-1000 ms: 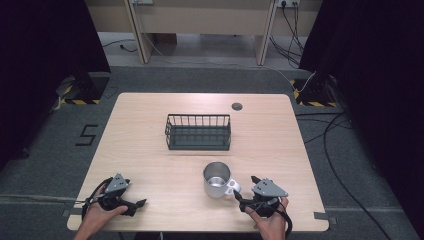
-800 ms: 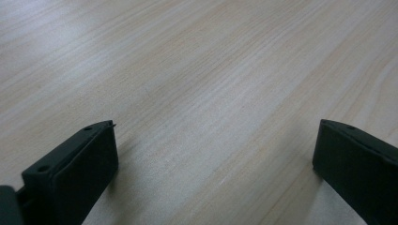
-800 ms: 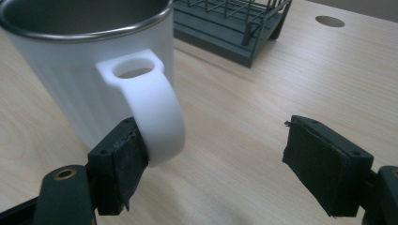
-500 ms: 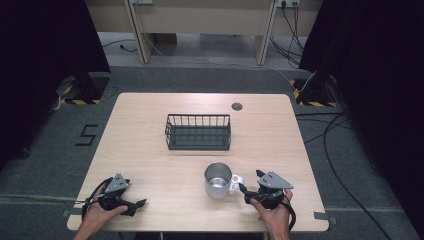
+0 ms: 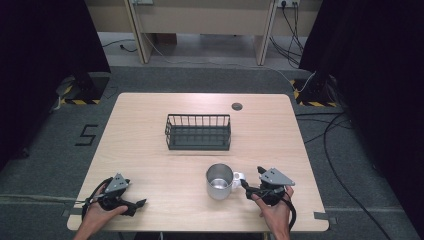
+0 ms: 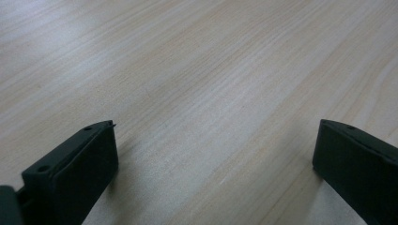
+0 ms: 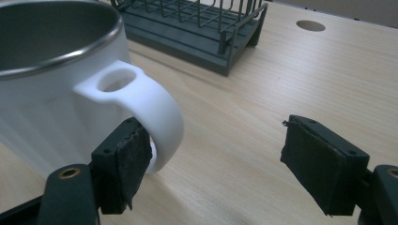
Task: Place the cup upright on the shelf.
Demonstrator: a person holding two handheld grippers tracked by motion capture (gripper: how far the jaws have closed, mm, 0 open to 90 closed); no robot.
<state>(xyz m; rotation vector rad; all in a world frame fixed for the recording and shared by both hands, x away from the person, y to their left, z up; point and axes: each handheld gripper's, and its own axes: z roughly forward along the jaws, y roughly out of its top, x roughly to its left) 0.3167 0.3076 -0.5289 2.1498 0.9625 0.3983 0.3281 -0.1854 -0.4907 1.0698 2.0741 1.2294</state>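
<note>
The white enamel mug with a steel rim (image 5: pixel 219 181) stands near the tabletop's (image 5: pixel 145 150) front edge, right of centre. It looks light, rigid and glossy-slick, so the looped handle is the best hold. The right gripper (image 7: pixel 211 136) has just been closing its jaws, but they gape, one pad against that handle. The left gripper (image 6: pixel 213 126) is wide open and empty.

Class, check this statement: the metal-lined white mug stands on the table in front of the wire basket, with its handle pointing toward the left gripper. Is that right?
Not quite. The handle points toward the right gripper, not the left, as the high view shows. The mug does stand on the table in front of the wire basket.
</note>
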